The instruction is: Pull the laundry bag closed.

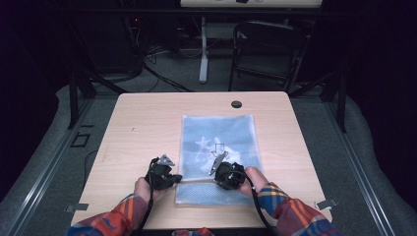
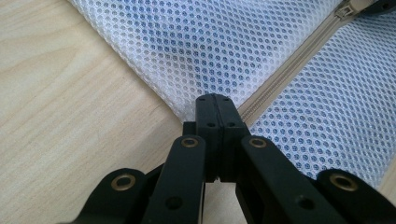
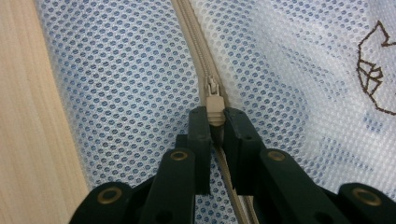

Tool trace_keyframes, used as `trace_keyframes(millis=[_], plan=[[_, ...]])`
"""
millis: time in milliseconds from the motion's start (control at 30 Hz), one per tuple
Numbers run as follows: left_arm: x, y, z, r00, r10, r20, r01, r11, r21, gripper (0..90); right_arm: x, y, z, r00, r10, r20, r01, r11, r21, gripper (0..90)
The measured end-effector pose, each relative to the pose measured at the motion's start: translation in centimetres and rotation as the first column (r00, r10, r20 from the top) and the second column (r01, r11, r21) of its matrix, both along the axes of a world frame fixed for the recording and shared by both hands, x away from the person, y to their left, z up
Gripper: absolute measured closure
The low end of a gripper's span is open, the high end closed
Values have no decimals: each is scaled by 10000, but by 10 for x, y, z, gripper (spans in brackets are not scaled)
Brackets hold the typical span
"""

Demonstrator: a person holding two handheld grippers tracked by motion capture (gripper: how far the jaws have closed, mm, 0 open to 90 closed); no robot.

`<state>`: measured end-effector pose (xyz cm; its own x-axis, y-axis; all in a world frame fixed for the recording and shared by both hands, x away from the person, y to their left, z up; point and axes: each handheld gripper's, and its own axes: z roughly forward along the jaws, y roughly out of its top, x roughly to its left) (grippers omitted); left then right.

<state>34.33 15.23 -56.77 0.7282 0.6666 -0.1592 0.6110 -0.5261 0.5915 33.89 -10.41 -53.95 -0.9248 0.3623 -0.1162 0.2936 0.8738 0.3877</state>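
A mesh bag (image 1: 219, 152) lies flat on the table (image 1: 142, 123), right of centre. Its zipper (image 1: 196, 180) runs left to right near the near edge. The left gripper (image 1: 173, 178) sits at the bag's left edge, the right gripper (image 1: 220, 179) on the zipper pull (image 3: 214, 100). A chair (image 1: 265, 49) stands beyond the far side.

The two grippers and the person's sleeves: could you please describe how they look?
Both the left gripper and right gripper are black, with linked fingers pinned by brass-coloured rivets, a grey three-cornered plate on top and trailing black cables. The sleeves are plaid: red, blue, yellow.

A light wooden table (image 1: 147, 118) stands on grey floor (image 1: 167, 78) — a black chair (image 1: 268, 49) waits far right, in dark.
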Motion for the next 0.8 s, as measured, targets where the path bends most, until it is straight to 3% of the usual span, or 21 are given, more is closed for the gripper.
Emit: trace_keyframes(millis=[700,800], plan=[[0,0,0,10000,-30,1,30,10000,23,900,-3,-24,1,9991,-414,27,414,9990,-169,817],[0,0,0,10000,-34,-1,34,10000,21,900,-3,-24,3,9992,-396,69,398,9983,-432,817]])
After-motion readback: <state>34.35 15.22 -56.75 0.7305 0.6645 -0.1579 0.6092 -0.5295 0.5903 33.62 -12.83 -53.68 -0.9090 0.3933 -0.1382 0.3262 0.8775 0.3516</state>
